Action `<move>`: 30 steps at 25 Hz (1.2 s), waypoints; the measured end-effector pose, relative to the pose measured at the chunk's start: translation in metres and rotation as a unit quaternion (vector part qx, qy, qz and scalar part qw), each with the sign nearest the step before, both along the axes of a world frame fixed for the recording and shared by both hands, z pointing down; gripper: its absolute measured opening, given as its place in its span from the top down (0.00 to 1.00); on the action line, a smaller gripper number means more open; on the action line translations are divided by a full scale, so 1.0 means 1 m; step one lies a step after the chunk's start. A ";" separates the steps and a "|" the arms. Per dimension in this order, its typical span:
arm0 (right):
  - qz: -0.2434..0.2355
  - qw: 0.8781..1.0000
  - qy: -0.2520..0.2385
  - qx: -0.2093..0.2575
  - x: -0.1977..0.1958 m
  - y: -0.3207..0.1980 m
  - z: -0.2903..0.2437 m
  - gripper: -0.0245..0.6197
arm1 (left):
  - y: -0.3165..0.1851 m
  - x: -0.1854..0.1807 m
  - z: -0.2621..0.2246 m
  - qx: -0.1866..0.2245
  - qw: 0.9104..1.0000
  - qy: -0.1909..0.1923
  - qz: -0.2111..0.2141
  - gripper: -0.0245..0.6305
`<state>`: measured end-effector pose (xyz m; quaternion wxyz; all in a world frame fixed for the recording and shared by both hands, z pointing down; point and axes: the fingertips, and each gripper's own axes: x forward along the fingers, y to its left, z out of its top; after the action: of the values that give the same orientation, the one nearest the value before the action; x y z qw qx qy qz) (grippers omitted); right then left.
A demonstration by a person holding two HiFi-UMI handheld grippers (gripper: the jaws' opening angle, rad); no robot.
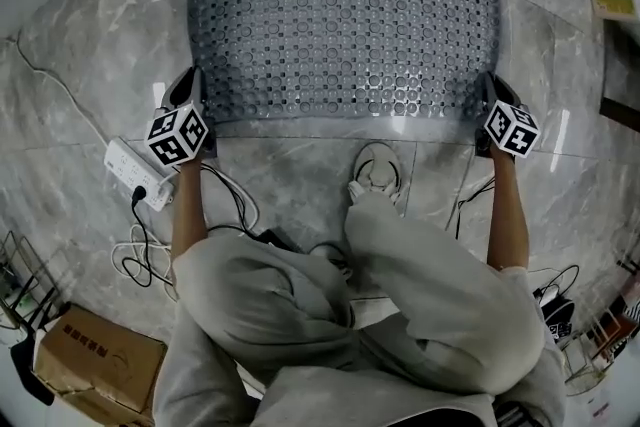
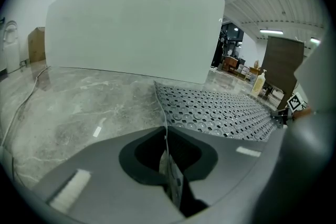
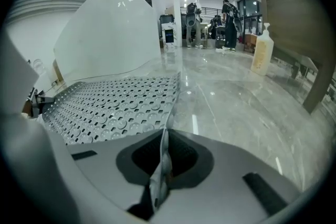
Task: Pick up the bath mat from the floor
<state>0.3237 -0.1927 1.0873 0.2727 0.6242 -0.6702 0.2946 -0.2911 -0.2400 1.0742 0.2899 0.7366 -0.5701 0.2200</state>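
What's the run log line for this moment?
phase: grasp | left gripper: shut on bath mat left edge | right gripper: shut on bath mat right edge | bath mat: on floor, not yet lifted

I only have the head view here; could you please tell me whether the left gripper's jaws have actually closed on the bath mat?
Observer: Yes. In the left gripper view, the left gripper has its jaws shut on the thin edge of the bath mat.
Operator: Thank you. And the other side?
Observer: The right gripper is likewise shut on the bath mat, with the edge pinched upright between its jaws.
Operator: Is the bath mat off the ground?
Observer: Not yet, it seems. Only the pinched edges rise to the jaws; the rest lies flat on the marble floor.
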 end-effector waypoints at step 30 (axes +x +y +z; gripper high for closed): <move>-0.021 1.000 0.006 -0.006 -0.066 -0.027 -0.155 0.93 | 0.002 0.055 -0.116 -0.073 0.997 -0.012 -0.025 0.93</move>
<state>0.2580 -0.2200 0.9326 0.2872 0.6099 -0.6798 0.2889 -0.2360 -0.2380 0.9579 0.3415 0.6962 -0.5743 0.2624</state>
